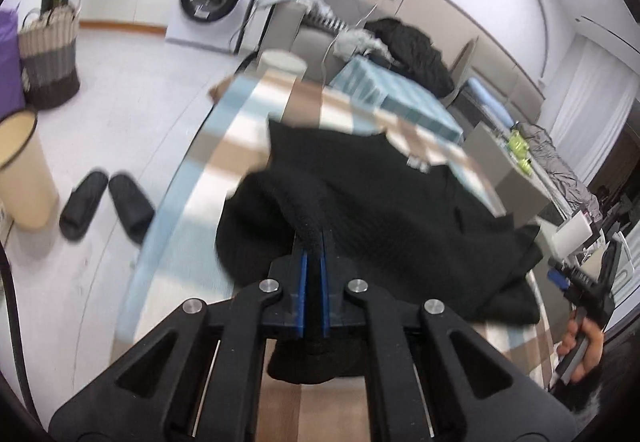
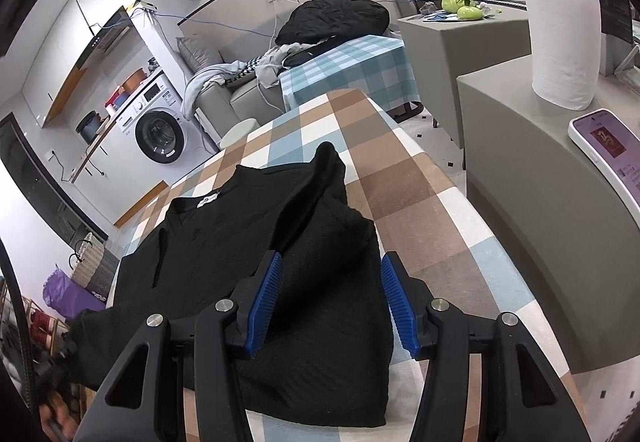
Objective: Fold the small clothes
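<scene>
Your left gripper (image 1: 314, 242) is clenched on a bunched fold of the black top (image 2: 256, 266), and that pinch is thin: only a ridge of knit sits between the blue pads. Pull too fast across the checked table (image 2: 404, 177) and the fabric may slip out, or the whole garment may slide toward the table's left edge instead of folding over itself. The left view is also blurred, so judge your landing spot with care.

The top lies along the middle of the table, its collar toward the far end, the right side already doubled inward.

Your right gripper (image 2: 330, 298) hovers released over the near hem, jaws about half apart, holding nothing. Lower it carelessly and a pad could snag and rumple the folded edge.
</scene>
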{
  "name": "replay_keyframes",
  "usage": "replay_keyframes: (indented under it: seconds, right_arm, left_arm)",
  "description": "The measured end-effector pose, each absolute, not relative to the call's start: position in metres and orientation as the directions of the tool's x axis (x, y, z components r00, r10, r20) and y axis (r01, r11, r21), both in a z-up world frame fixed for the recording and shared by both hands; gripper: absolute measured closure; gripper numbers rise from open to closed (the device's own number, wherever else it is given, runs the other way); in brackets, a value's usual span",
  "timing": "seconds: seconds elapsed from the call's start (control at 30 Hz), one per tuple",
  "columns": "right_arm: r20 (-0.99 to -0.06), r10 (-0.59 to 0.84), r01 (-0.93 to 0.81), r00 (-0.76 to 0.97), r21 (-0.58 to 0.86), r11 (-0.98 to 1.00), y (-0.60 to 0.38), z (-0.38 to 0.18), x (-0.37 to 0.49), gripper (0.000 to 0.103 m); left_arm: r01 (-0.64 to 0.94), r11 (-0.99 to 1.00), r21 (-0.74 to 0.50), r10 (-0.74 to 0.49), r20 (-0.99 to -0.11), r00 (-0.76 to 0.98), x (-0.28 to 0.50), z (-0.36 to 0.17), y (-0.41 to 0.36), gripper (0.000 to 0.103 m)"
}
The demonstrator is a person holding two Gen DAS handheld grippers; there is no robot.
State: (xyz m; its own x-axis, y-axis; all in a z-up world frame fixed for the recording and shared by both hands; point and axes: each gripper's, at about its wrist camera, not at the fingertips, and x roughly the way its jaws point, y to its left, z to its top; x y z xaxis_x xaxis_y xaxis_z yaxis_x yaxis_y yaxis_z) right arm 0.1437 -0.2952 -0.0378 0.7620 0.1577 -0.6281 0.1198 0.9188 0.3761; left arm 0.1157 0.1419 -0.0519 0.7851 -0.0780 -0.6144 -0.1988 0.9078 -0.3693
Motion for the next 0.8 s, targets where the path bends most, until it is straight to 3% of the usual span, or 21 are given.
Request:
replay_keyframes:
  seconds: [0.3,0.43,0.6,0.67,0.8]
  right_arm:
    - [-0.626,0.147,0.117,0.766,0.361,0.925,-0.300,-0.031,0.141,0.050]
    - [-0.635,0.138,0.125,0.760,0.352,0.928,-0.301,-0.032,0.143,0.050]
    - [-0.652,0.132,0.127,0.747,0.334,0.934,-0.299,-0.033,0.143,0.050]
    - [-0.658,0.133,0.129,0.741,0.335,0.933,-0.299,-0.033,0.145,0.050]
    - [-0.671,0.141,0.120,0.728,0.327,0.937,-0.296,-0.034,0.149,0.050]
  left_arm:
    - [-0.156,0.913,-0.376,-0.076,-0.535,0.842,0.199,-0.004,0.166,0.100]
    - [-0.170,0.910,-0.378,-0.075,-0.554,0.829,0.249,-0.007,0.174,0.100]
    - [-0.240,0.923,-0.301,-0.022,-0.663,0.748,0.303,-0.038,0.172,0.099]
    - [-0.268,0.930,-0.253,0.014,-0.702,0.712,0.314,-0.048,0.169,0.089]
    - [-0.270,0.943,-0.195,0.049,-0.721,0.692,0.309,-0.061,0.160,0.042]
